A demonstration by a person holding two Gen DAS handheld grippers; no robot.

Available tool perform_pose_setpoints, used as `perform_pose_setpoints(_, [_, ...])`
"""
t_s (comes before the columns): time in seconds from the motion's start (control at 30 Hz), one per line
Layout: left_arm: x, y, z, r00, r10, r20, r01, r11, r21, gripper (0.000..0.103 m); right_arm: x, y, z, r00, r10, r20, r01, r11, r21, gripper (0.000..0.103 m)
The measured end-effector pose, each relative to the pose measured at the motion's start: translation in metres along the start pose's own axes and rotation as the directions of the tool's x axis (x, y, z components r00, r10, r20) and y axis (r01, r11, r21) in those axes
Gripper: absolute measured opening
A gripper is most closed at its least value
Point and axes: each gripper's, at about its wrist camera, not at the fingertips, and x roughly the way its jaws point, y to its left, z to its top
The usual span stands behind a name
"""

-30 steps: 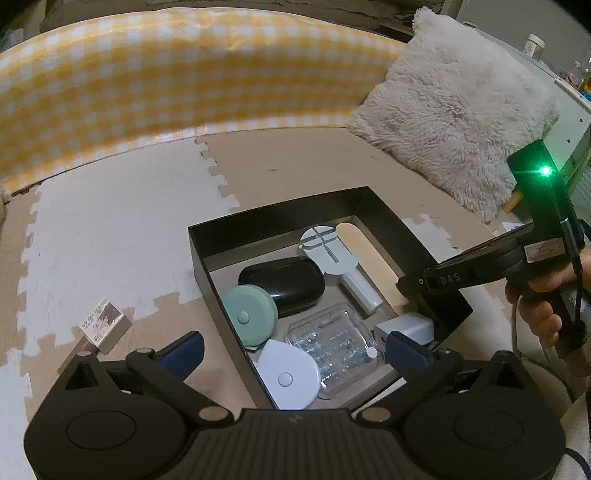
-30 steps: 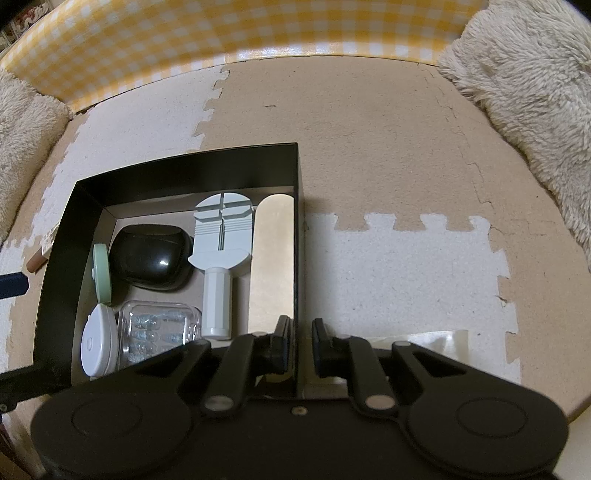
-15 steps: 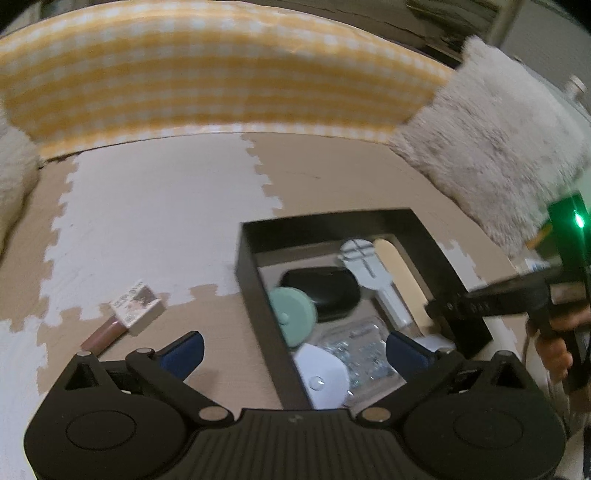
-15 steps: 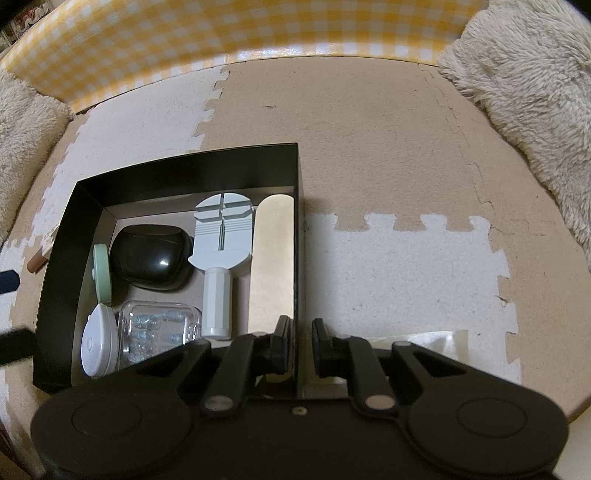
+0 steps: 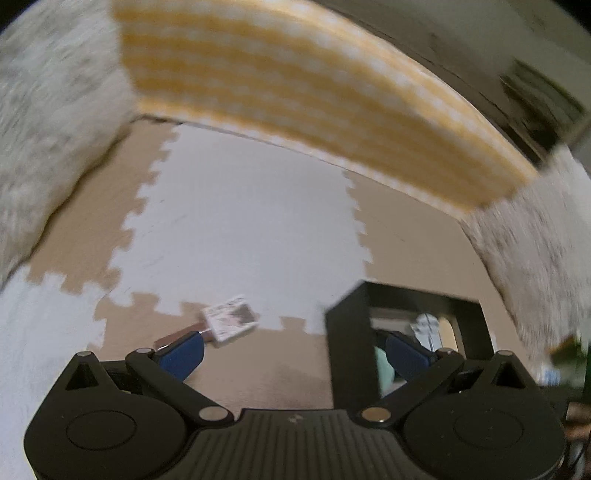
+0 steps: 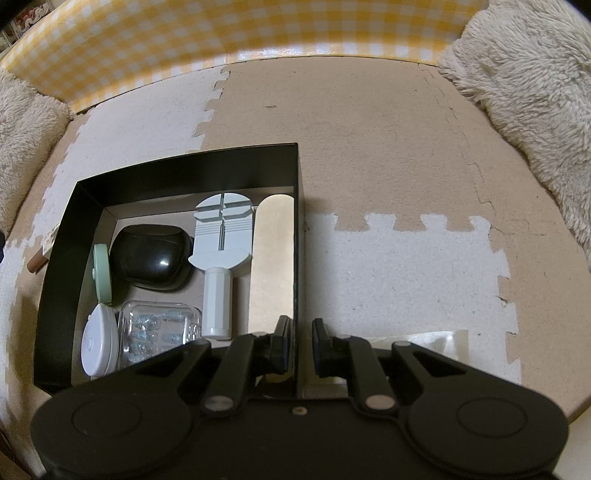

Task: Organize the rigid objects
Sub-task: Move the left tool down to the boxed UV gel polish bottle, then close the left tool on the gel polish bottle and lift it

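A black box (image 6: 184, 162) on the foam mat holds a pale blue watch tool (image 6: 221, 236), a black case (image 6: 151, 258), a green disc (image 6: 101, 273), a white disc (image 6: 99, 343), a clear case (image 6: 159, 328) and a tan file (image 6: 273, 258). My right gripper (image 6: 301, 343) is shut on the box's right wall, one finger inside and one outside. In the blurred left wrist view my left gripper (image 5: 295, 352) is open and holds nothing. A small printed carton (image 5: 229, 323) and a brown stick (image 5: 177, 336) lie on the mat just beyond its left finger. The black box (image 5: 351, 332) is at the right.
A yellow checked cushion edge (image 6: 221, 33) runs along the back. Fluffy pillows (image 6: 535, 92) sit at both sides. A clear plastic sheet (image 6: 436, 339) lies on the mat right of the box. The mat is beige and white puzzle tiles (image 6: 388, 266).
The left wrist view has swung and rolled to the left: the black box slid to the right edge, and the carton and stick came in near the left finger. The right gripper stayed put.
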Motion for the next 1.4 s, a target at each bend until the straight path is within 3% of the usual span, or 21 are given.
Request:
perform_pose_setpoints(0.23, [0.012, 0.037, 0.001, 0.999, -0.023, -0.042, 0.014, 0.978, -0.206, 0.103, 0.000, 0.000, 0.000, 1.000, 0.000, 0.000, 0.000, 1.000, -0.001, 0.014])
perform_pose_setpoints(0.47, [0.035, 0.051, -0.004, 0.993, -0.060, -0.098, 0.031, 0.960, -0.279, 0.103, -0.001, 0.002, 0.001, 1.000, -0.005, 0.000, 0.005, 1.000, -0.010, 0.014])
perform_pose_setpoints(0.83, [0.050, 0.064, 0.010, 0.999, -0.002, -0.039, -0.006, 0.977, -0.213, 0.103, 0.000, 0.001, 0.001, 1.000, 0.000, -0.001, 0.000, 1.000, -0.012, 0.014])
perform_pose_setpoints(0.97, [0.052, 0.057, 0.013, 0.997, 0.064, -0.036, -0.067, 0.994, -0.082, 0.103, 0.000, 0.001, 0.000, 1.000, -0.001, 0.000, 0.001, 1.000, -0.014, 0.014])
perform_pose_setpoints(1.1, [0.057, 0.048, 0.011, 0.993, 0.115, -0.035, -0.114, 0.993, 0.039, 0.103, 0.000, 0.001, 0.000, 1.000, -0.003, 0.000, 0.003, 1.000, -0.016, 0.014])
perform_pose_setpoints(1.2, [0.063, 0.047, 0.008, 0.992, 0.116, -0.052, -0.113, 0.992, 0.047, 0.103, -0.001, 0.002, 0.000, 1.000, -0.003, 0.000, 0.003, 1.000, -0.017, 0.014])
perform_pose_setpoints(1.4, [0.067, 0.040, 0.005, 0.984, 0.178, -0.012, -0.178, 0.983, 0.052, 0.103, 0.000, 0.002, 0.000, 1.000, -0.005, 0.000, 0.005, 1.000, -0.018, 0.014])
